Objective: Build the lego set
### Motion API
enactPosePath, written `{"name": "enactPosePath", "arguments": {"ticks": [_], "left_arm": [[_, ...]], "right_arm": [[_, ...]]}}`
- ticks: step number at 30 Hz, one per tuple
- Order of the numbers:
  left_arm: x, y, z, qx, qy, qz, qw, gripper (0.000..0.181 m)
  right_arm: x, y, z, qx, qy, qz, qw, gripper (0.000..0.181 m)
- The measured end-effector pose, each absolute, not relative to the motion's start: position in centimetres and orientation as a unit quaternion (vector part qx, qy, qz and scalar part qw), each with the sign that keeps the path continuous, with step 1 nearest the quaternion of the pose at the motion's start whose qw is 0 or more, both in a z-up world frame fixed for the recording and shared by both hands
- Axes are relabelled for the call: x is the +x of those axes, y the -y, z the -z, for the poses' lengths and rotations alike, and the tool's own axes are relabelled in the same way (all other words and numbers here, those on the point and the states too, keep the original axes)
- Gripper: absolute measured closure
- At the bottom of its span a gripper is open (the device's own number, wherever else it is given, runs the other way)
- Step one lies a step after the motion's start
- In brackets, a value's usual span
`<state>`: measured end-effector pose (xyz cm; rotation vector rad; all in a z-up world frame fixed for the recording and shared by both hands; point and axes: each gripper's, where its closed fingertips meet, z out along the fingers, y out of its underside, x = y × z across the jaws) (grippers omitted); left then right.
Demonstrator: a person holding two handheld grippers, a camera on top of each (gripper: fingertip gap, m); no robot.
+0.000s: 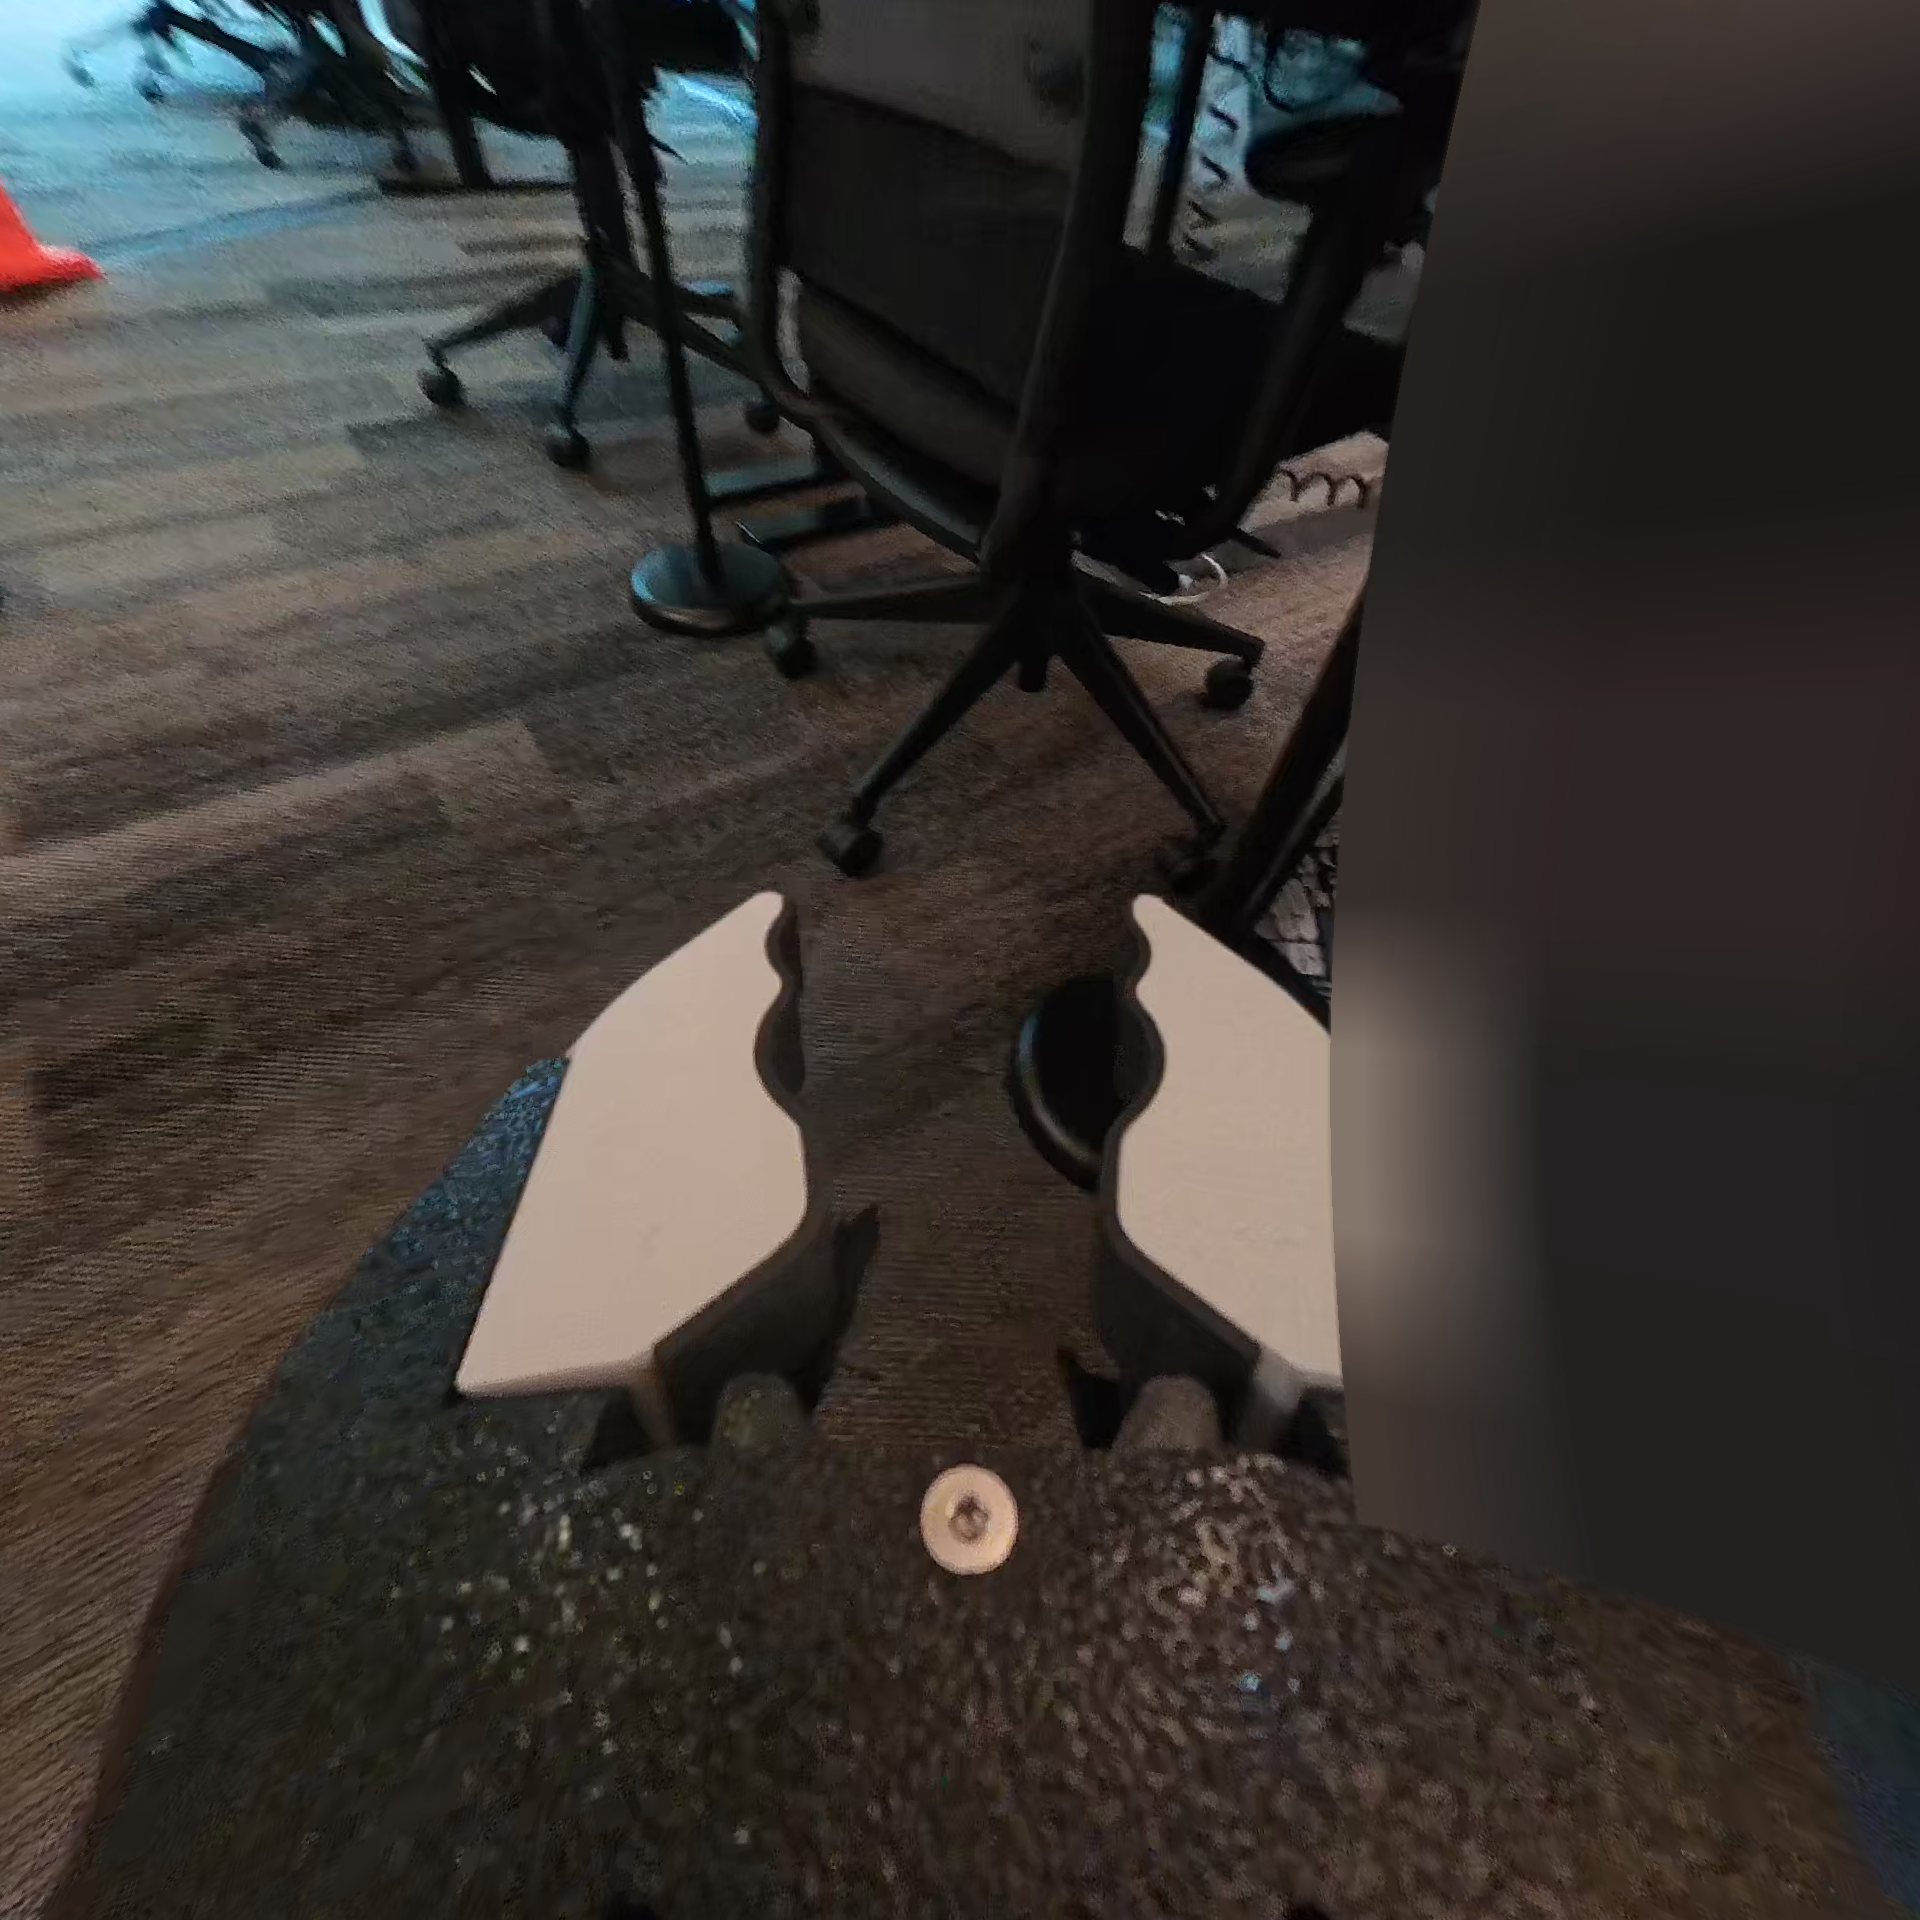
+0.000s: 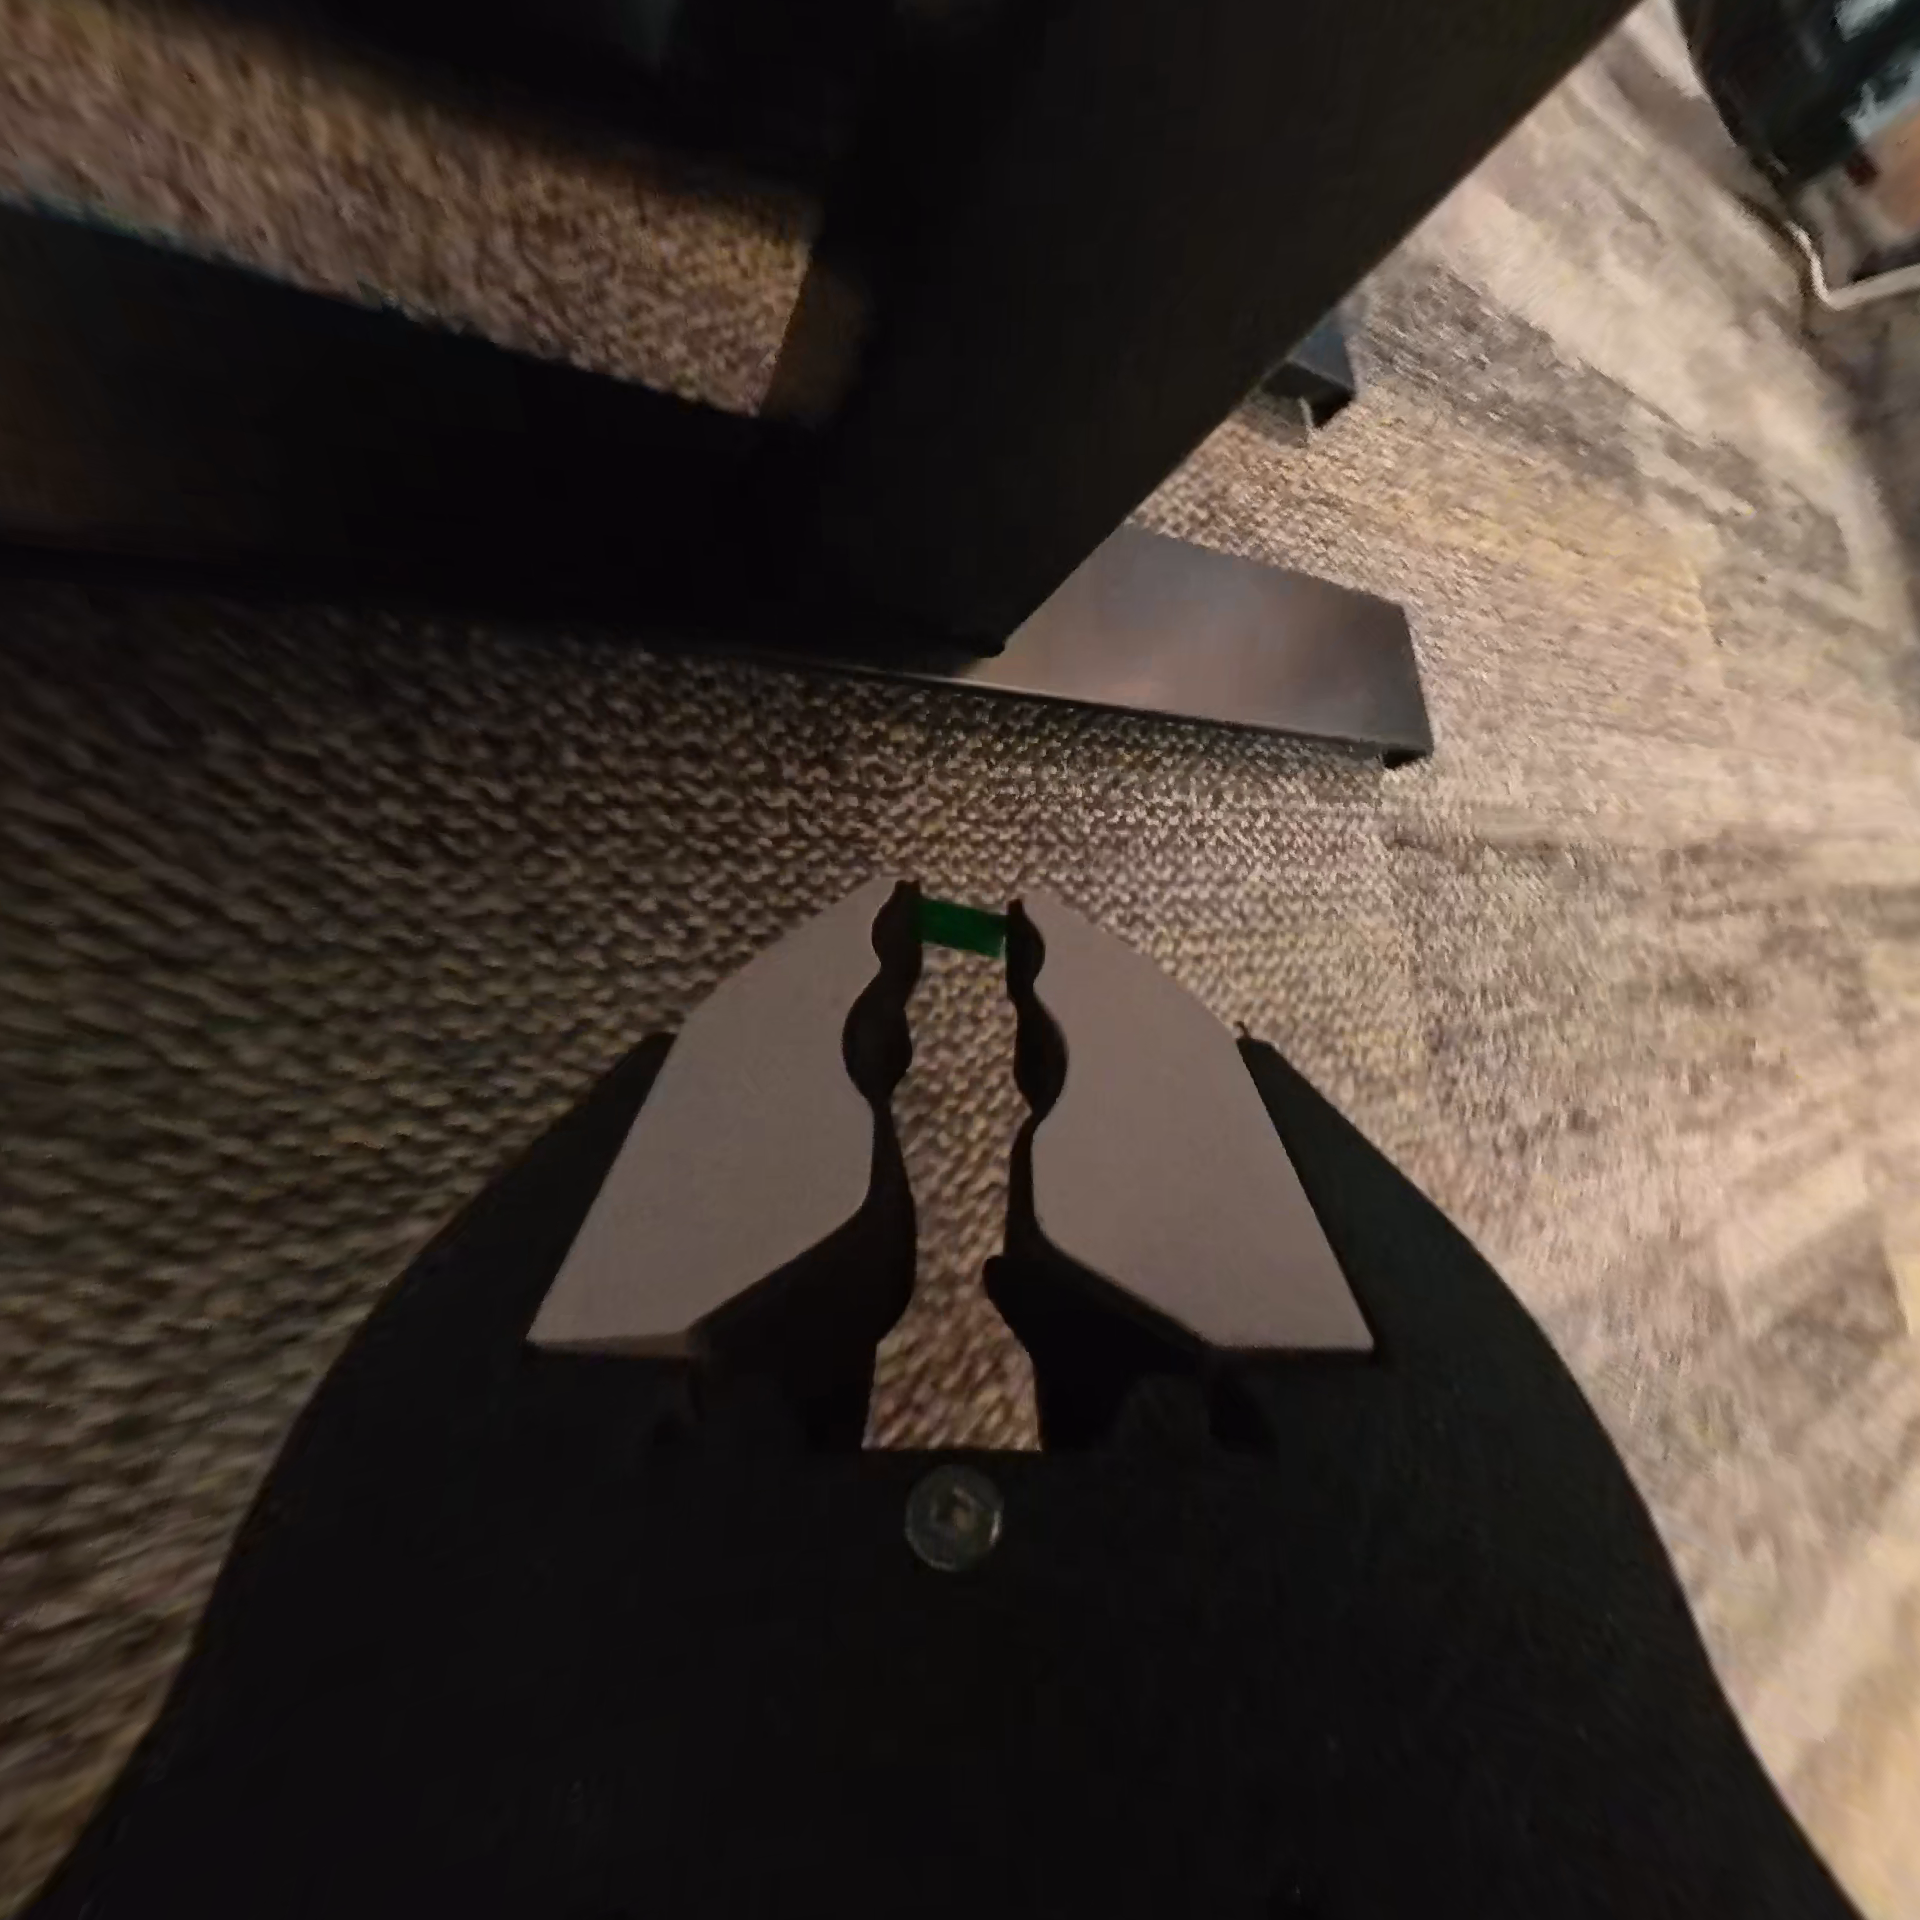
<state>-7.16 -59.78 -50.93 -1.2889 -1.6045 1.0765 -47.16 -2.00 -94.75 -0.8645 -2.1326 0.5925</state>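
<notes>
Left gripper: I'm seeing fingers spread wide, gripping nothing, pointing down over grey-brown carpet. Black office chair with wheeled base standing ahead; round black stand base just left of it; orange cone far left. Dark blurred mass filling right side.

Right gripper: I'm holding fingers narrow, pinching small green lego piece between tips, close above speckled carpet. Flat dark metal foot lying ahead, under dark furniture panel.
</notes>
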Motion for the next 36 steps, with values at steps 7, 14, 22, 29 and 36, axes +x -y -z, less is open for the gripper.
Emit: {"name": "enactPosePath", "arguments": {"ticks": [7,14,22,29,36], "left_arm": [[1.6,60.0,44.0,-0.313,0.685,-0.501,0.425,0.121],[8.6,56.8,36.6,-0.249,0.72,-0.527,0.378,0.12],[8.1,55.8,32.3,-0.281,0.737,-0.483,0.381,0.119],[-2.8,55.3,29.9,-0.436,0.691,-0.356,0.452,0.116],[-10.3,44.4,33.0,-0.562,0.607,-0.178,0.533,0.116]], "right_arm": [[-38.2,5.3,85.4,-0.439,0.81,-0.127,0.367,0.166],[-33.2,11.0,74.5,-0.536,0.763,-0.112,0.343,0.167],[-24.2,18.1,64.1,-0.521,0.81,-0.127,0.239,0.166],[-17.8,26.0,56.8,-0.432,0.864,-0.19,0.176,0.166],[-17.6,32.6,46.6,-0.384,0.815,-0.39,0.194,0.165]]}}
